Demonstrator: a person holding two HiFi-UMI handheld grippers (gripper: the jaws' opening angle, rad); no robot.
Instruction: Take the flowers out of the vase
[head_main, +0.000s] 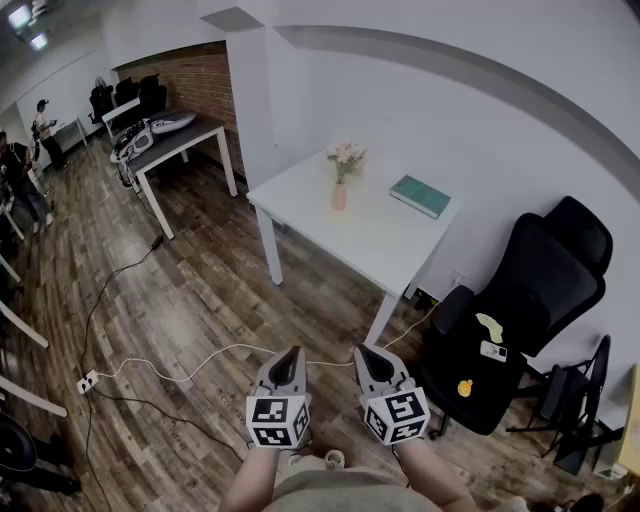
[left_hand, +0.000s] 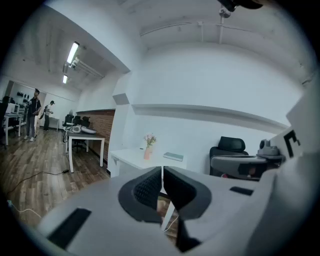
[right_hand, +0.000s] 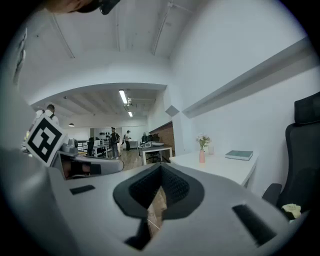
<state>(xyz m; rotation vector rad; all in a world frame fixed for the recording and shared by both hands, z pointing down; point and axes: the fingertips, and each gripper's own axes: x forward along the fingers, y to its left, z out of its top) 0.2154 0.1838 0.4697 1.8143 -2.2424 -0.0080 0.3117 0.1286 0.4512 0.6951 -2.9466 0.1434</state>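
Observation:
A small pink vase (head_main: 339, 197) with pale pink flowers (head_main: 346, 155) stands upright on a white table (head_main: 330, 230), well ahead of me. The same vase (left_hand: 148, 153) and flowers (left_hand: 149, 139) are small and far off in the left gripper view, and the vase (right_hand: 202, 156) and flowers (right_hand: 202, 140) likewise in the right gripper view. My left gripper (head_main: 291, 355) and right gripper (head_main: 366, 355) are held side by side over the wooden floor, far short of the table. Both are shut with nothing between the jaws.
A green book (head_main: 420, 196) lies on the table right of the vase. A black office chair (head_main: 520, 310) stands right of the table. A white cable (head_main: 200, 360) crosses the floor. A second table (head_main: 175, 140) with gear is at the far left, and people (head_main: 20, 180) stand beyond.

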